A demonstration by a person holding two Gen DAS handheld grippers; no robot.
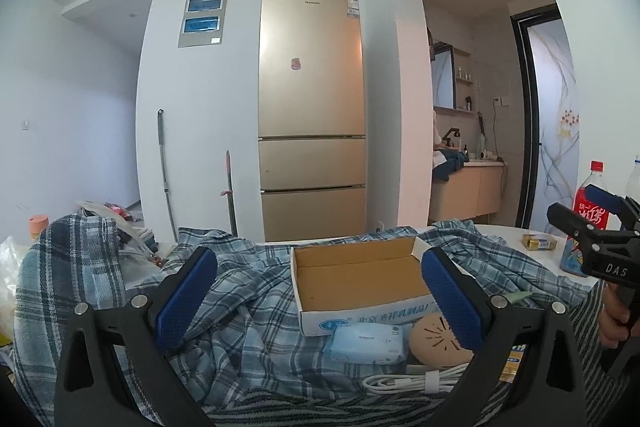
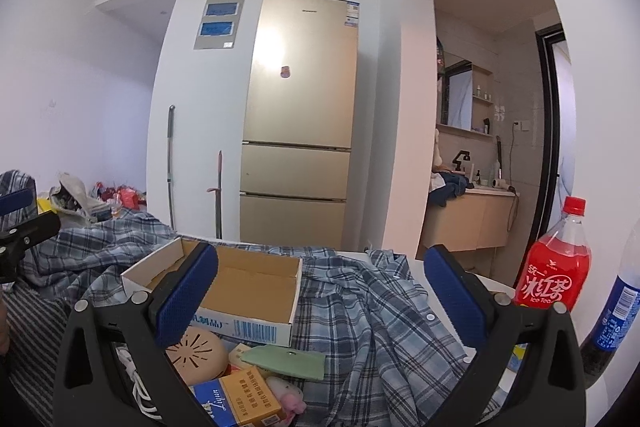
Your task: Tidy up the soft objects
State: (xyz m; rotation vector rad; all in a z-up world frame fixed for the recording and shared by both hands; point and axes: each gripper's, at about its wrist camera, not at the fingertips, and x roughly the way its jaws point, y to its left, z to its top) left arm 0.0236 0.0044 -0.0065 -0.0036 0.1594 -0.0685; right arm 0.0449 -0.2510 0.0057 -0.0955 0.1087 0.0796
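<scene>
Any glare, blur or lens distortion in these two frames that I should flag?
Left wrist view: strong fisheye bending, dark vignette corners, fridge evenly lit, cardboard box sharp. Right wrist view: same distortion, a bright glare patch on the upper fridge door, ice tea bottle label readable; no motion blur in either.

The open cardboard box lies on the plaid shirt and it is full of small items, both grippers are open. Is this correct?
Not quite: the cardboard box is empty. The left wrist view shows its bare brown bottom. It does lie on the plaid shirt, and the left gripper and right gripper are both open.
</scene>
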